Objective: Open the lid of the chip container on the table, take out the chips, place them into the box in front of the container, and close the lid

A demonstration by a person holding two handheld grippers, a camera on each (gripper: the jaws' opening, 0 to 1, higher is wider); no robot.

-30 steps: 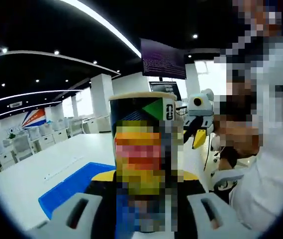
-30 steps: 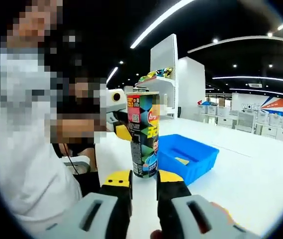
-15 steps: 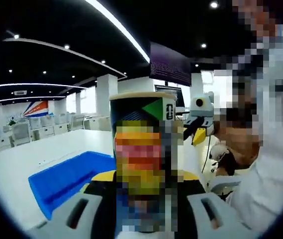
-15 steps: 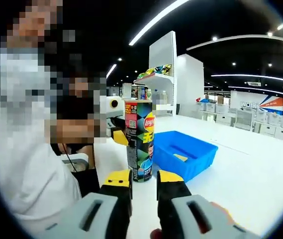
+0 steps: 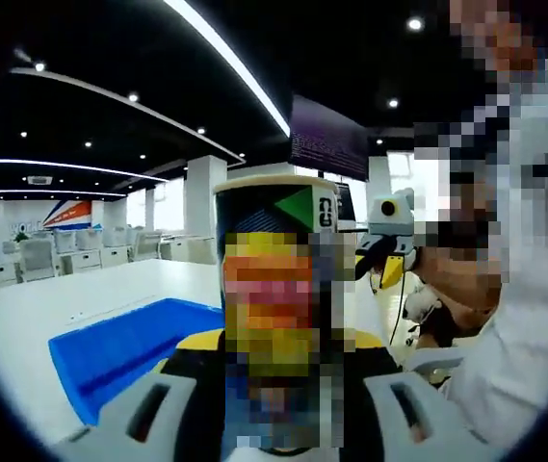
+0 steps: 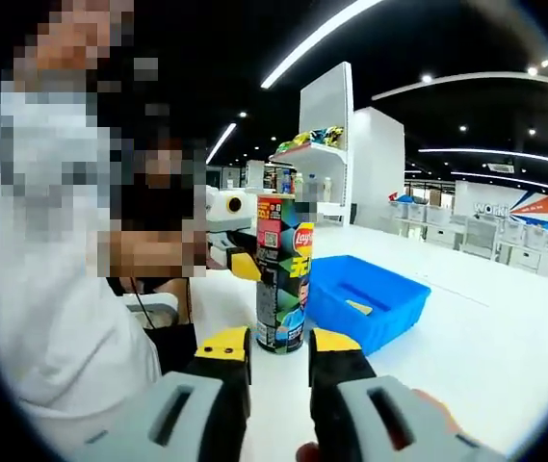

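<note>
A chip can (image 5: 293, 207) with its pale lid (image 5: 274, 182) on stands upright right in front of the left gripper view. My left gripper (image 5: 278, 385) is shut on it, one jaw on each side. From the right gripper view the same can (image 6: 281, 274) rests on the white table (image 6: 476, 356), and the left gripper (image 6: 240, 252) holds it from the left. The blue box (image 6: 370, 300) sits just right of the can with a yellow chip (image 6: 358, 308) inside. My right gripper (image 6: 280, 361) hangs short of the can, slightly open with nothing between its jaws.
A person in a white top (image 6: 52, 318) stands close on the left of the right gripper view. The blue box (image 5: 119, 346) lies low on the left of the left gripper view. Shelves (image 6: 312, 159) and desks stand far behind.
The left gripper has swung with the can, so its background has panned and the blue box looks larger. The can's label has turned toward the right gripper view.
</note>
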